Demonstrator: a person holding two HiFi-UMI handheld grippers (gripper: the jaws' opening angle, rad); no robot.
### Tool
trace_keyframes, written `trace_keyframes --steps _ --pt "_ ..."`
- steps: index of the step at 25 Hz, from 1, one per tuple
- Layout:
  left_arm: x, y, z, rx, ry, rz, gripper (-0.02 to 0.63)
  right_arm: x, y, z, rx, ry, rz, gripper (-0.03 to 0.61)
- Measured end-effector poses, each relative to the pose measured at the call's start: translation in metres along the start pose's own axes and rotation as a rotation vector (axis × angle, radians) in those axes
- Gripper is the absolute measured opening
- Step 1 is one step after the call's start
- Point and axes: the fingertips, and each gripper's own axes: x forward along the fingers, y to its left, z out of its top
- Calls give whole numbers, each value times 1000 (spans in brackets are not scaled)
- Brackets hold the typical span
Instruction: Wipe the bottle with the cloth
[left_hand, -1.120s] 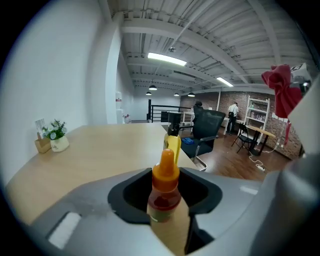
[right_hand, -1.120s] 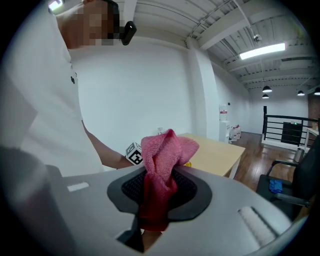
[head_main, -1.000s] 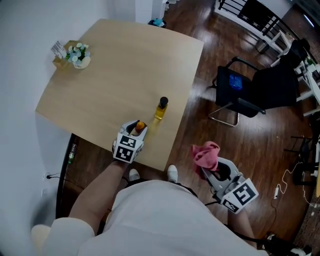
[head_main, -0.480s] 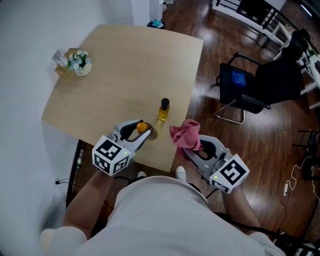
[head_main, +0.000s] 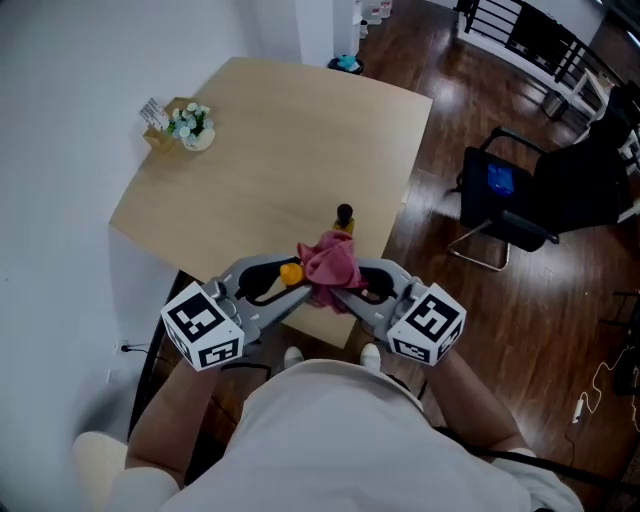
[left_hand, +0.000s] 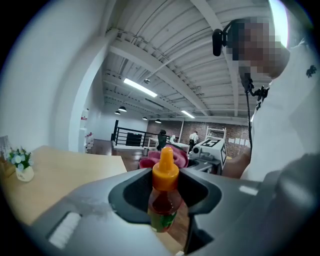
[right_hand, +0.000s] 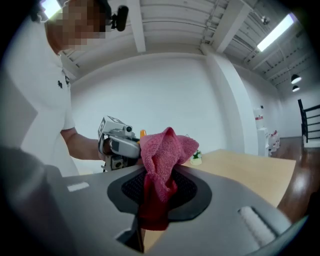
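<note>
My left gripper (head_main: 291, 279) (left_hand: 163, 209) is shut on a small sauce bottle (left_hand: 164, 192) with an orange cap (head_main: 290, 271), red contents and a green label, held upright in the air in front of the person. The right gripper (head_main: 342, 286) (right_hand: 154, 199) is shut on a bunched pink cloth (head_main: 330, 262) (right_hand: 163, 159). The two grippers face each other, and the cloth (left_hand: 176, 156) sits right beside the bottle's cap; I cannot tell whether they touch.
A second bottle (head_main: 344, 218) with a black cap and yellow liquid stands near the wooden table's (head_main: 270, 150) near edge. A small flower pot (head_main: 190, 126) sits at the table's far left corner. A black office chair (head_main: 530, 195) stands on the floor to the right.
The left gripper has lifted the orange-capped bottle off the table toward the person. The right gripper has swung left with the cloth until it meets the bottle.
</note>
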Motion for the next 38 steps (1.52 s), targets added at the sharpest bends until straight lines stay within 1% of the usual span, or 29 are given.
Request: trace_keyframes --steps 4,6,8,10,12,16,18,19,21,24,27,29,31,33,36,38 --pt "-6 -10 12 -47 -39 43 160 -15 -5 -53 37 115 -12 91" --pt "-4 -12 20 -53 -58 66 160 -23 -10 -70 60 147 -13 91" --pt "-3 -11 25 -70 -71 89 160 -31 -12 -78 70 163 -16 91" --pt "-3 -9 26 -84 -74 118 160 -40 -11 -70 67 148 -12 92" --pt "-2 -6 24 -90 -66 150 160 -48 -5 -44 32 95 6 91" --pt "8 -4 22 -107 -55 183 160 -55 27 16 -139 -10 113 91" --pt "14 -6 25 -116 -60 190 160 -54 41 28 -197 0 158 91" --pt "16 -8 26 -123 -66 193 160 -53 45 27 -212 15 169 92" --pt "18 -9 30 -139 -82 201 160 -48 47 18 -206 33 177 91" --pt "16 -9 35 -145 -97 218 160 -44 38 -11 -154 64 159 92" --pt "12 -9 39 -139 -107 231 160 -46 28 -48 -116 142 127 91" --pt "7 -8 41 -137 -111 241 160 -45 24 -69 -76 176 111 91" --pt "3 -6 42 -134 -114 252 160 -45 26 -79 -59 199 116 91" --pt "0 -4 42 -133 -115 261 160 -44 39 -71 -85 192 151 91" --pt "-2 2 40 -129 -106 273 160 -37 68 -36 -152 136 219 91" --pt "-3 3 37 -131 -100 273 160 -29 84 -16 -195 119 247 91"
